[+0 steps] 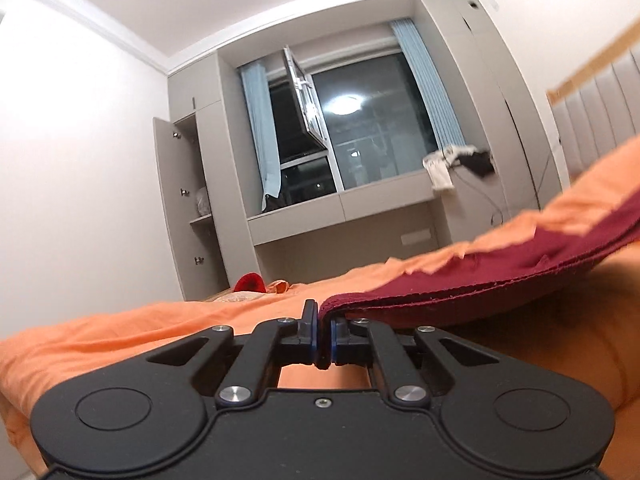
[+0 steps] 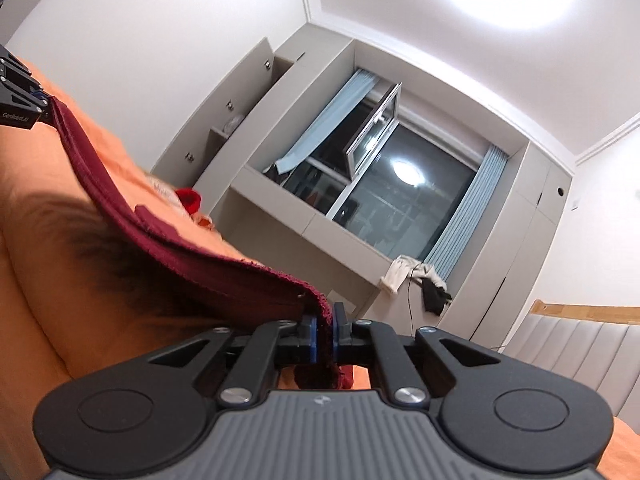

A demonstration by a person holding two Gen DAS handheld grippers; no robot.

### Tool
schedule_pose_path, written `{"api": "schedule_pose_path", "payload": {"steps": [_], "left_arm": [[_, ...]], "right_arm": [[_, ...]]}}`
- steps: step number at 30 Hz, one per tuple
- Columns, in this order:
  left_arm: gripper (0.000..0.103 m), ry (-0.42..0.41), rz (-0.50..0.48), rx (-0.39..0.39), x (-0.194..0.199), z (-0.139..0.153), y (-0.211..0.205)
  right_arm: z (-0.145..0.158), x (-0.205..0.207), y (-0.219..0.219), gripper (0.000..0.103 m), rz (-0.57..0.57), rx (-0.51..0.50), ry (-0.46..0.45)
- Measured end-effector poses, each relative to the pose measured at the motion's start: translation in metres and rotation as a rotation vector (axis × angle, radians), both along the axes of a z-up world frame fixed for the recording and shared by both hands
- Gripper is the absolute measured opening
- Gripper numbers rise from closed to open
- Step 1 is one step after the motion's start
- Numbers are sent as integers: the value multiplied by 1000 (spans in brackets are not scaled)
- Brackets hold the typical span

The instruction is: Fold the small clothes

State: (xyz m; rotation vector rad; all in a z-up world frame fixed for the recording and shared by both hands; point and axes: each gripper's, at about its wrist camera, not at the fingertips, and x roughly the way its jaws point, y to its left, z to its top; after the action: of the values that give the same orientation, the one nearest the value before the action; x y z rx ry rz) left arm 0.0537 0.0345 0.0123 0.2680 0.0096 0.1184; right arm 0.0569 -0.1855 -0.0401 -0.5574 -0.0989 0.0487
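The dark red garment (image 1: 500,276) is a soft knitted cloth, matt, with a ribbed, slightly frayed edge. Under it the orange bedsheet (image 1: 120,332) is smooth woven cloth with soft creases and no shine. The left tool (image 1: 323,334) is matt black plastic with polished metal rivets and blue rubbery pads; the right tool (image 2: 325,334) is the same, with a ribbed grey plastic panel behind. The cabinets (image 1: 200,200) look like smooth matt laminate, grey. The window glass (image 1: 372,136) is glossy and mirrors a lamp. The curtains (image 1: 424,84) are pale blue pleated cloth. The headboard (image 2: 580,344) is padded, with a wooden rail.
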Motion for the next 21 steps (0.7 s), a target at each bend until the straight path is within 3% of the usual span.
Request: {"api": "schedule_pose_path", "payload": {"steps": [7,12,17,21], "left_arm": [[5,-95,-79,-15,-61,41,-10],[5,-162,-139,-32,-107,76,-11],[5,-206,-172,-88,-119,111,-13],[5,-216,-165,-102,-97,128,-20]], "right_arm": [[25,-67,-10,7,25,-25,-77],[53,-103,-27,7,24,20,-133],[70,-98,-31,8,22,73,-191],[73,-63,-31,8,-9,81,-206]]}}
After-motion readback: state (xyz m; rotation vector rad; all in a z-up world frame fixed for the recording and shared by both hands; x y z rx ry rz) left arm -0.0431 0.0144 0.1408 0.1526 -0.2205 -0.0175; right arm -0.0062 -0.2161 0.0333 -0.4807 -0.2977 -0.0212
